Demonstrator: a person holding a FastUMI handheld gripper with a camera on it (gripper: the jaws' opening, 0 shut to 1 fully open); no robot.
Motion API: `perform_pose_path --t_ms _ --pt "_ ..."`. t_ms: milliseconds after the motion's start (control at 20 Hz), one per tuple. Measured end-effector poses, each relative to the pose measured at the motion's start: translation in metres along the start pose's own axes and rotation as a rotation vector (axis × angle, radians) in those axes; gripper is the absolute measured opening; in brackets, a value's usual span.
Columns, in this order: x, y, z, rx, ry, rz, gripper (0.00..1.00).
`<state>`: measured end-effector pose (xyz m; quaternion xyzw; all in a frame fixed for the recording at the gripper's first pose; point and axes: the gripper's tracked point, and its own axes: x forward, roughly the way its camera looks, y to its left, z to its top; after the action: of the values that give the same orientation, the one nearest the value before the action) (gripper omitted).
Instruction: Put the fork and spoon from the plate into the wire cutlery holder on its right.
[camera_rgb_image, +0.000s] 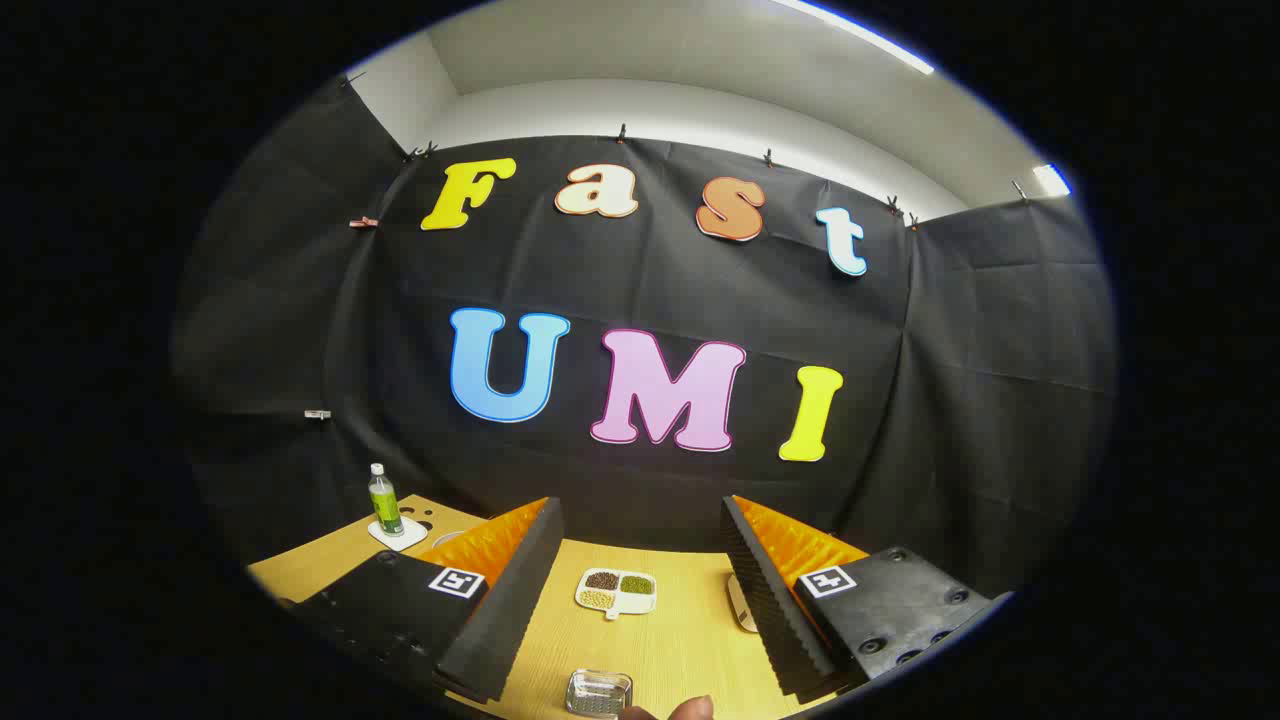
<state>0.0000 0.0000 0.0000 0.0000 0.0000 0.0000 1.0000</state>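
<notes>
My gripper (640, 520) is open, held high above a wooden table (690, 640), and nothing lies between its fingers. Low between the fingers and close to me stands a small shiny rectangular metal container (598, 693) with a mesh-like bottom, which may be the wire cutlery holder. A pale rounded edge (741, 603), perhaps a plate, peeks out from behind the right finger; the rest of it is hidden. I cannot make out any cutlery on it.
A white divided dish (615, 591) with brown, green and pale beans sits on the table just ahead of the fingers. A green bottle (383, 500) stands on a white coaster (398, 534) beyond the left finger. A person's fingertip (690, 709) shows beside the metal container.
</notes>
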Motion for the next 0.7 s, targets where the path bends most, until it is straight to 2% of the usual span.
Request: perform_pose_path --t_ms 700 --pt "-0.005 0.020 -0.006 0.002 0.027 0.046 0.98"
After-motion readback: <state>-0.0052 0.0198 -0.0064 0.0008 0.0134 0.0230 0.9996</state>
